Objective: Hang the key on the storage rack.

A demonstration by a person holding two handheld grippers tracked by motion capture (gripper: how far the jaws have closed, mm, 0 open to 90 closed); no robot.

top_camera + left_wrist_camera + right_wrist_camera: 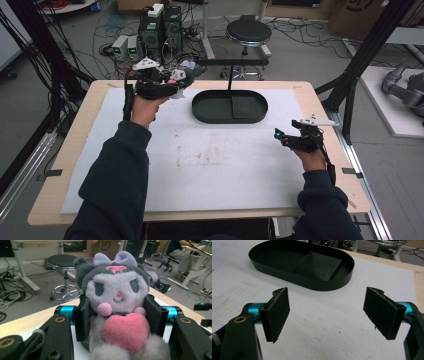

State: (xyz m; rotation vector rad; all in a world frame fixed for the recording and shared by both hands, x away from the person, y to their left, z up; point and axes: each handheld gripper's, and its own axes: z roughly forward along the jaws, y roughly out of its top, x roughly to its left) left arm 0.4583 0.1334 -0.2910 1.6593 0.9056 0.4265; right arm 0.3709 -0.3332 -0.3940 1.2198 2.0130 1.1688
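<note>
A grey and white plush toy (117, 312) with a lilac bow and a pink heart sits squeezed between the two black jaws of my left gripper (117, 315). In the high view that left gripper (172, 82) is held above the table's far left, with the plush toy (181, 76) at its tip, just left of the black oval tray (200, 111). My right gripper (325, 315) stands open over the white mat with nothing between its pads (277, 312). It hovers at the right side of the table, right gripper (284, 137), in front of the tray (274, 270).
A dark square pad (317, 266) lies in the tray's right half. A white foam mat (210, 160) covers the wooden table (65, 150). Beyond the far edge are a round stool (248, 32), computer boxes (160, 30) and cables on the floor. Black frame posts (367, 55) stand at the right.
</note>
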